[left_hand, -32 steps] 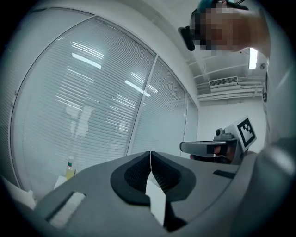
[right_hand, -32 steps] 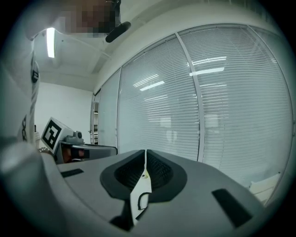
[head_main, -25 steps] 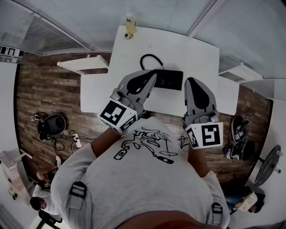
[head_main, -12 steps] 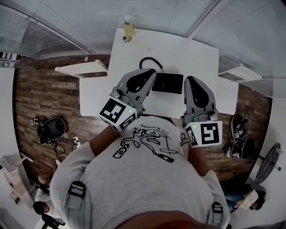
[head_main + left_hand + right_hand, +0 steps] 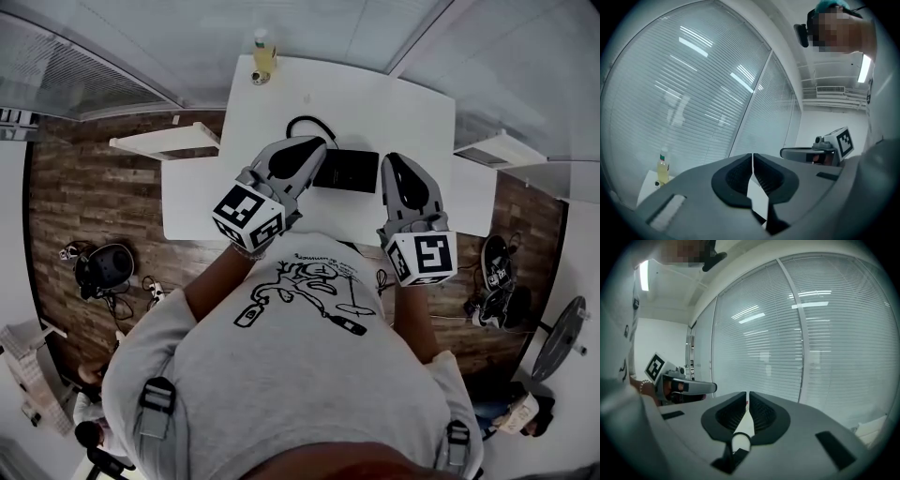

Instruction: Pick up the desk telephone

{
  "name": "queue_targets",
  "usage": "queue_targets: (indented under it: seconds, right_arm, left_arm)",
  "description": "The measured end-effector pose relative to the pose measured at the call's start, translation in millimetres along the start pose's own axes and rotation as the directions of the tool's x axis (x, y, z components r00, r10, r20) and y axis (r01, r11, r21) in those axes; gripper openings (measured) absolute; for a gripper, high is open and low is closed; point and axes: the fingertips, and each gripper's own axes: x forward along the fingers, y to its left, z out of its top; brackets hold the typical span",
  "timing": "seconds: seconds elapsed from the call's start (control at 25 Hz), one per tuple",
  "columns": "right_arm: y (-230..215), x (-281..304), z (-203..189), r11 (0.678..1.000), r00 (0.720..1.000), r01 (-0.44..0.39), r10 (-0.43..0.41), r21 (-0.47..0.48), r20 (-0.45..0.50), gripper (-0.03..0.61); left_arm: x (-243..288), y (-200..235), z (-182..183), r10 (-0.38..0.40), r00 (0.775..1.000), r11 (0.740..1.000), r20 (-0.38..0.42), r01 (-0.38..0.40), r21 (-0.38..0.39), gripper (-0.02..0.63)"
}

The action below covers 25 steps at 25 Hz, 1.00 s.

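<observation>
No words or numbers can be read. The shirt [image 5: 309,292] bears a drawing with lettering too small to read. The bottle [image 5: 264,49] label is illegible. The left marker cube [image 5: 248,216] and right marker cube [image 5: 424,259] show only black-and-white square patterns.

We see heavy fisheye bending in all three views, and both gripper views sit inside a dark round vignette. Cool, even light falls from a long white ceiling strip lamp [image 5: 865,68], whose streaks glare on the frosted glass wall with white slat blinds [image 5: 693,93]. The white rectangular tabletop [image 5: 412,112] is nearly blown out; the brown wood-plank floor [image 5: 94,197] is dimmer. Close to the lens, the grey left gripper [image 5: 752,159] and grey right gripper [image 5: 747,397] look soft.
</observation>
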Motion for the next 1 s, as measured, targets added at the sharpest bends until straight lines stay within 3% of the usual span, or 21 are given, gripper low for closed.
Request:
queue_targets:
  seconds: [0.28, 0.48, 0.6, 0.76, 1.0]
  right_arm:
    - [-19.3, 15.1, -67.5, 0.996, 0.993, -0.006, 0.016, 0.090, -0.116, 0.019]
    - [-36.5, 24.9, -124.5, 0.990, 0.980, 0.035, -0.007, 0.138, -0.200, 0.076]
    - [-44.5, 26.4, -161.1, 0.986, 0.964, 0.054, -0.010, 0.156, -0.267, 0.091]
    - [-52.0, 31.0, -204.1, 0.981, 0.938, 0.057, 0.010, 0.183, -0.345, 0.113]
    - [-55.9, 36.2, -261.3, 0.965, 0.891, 0.060, 0.064, 0.257, -0.449, 0.164]
  left_arm:
    - [13.3, 21.8, -58.9, 0.010, 0.994, 0.998, -0.107, -0.017, -0.064, 0.012]
    - [18.2, 47.4, -115.4, 0.040, 0.980, 0.989, -0.197, -0.067, -0.135, 0.028]
    - [22.4, 56.6, -149.4, 0.035, 0.965, 0.977, -0.260, -0.088, -0.193, 0.107]
    - [28.6, 70.0, -194.6, 0.022, 0.942, 0.959, -0.334, -0.114, -0.260, 0.109]
    - [36.0, 77.9, -267.2, -0.036, 0.892, 0.935, -0.451, -0.129, -0.330, 0.161]
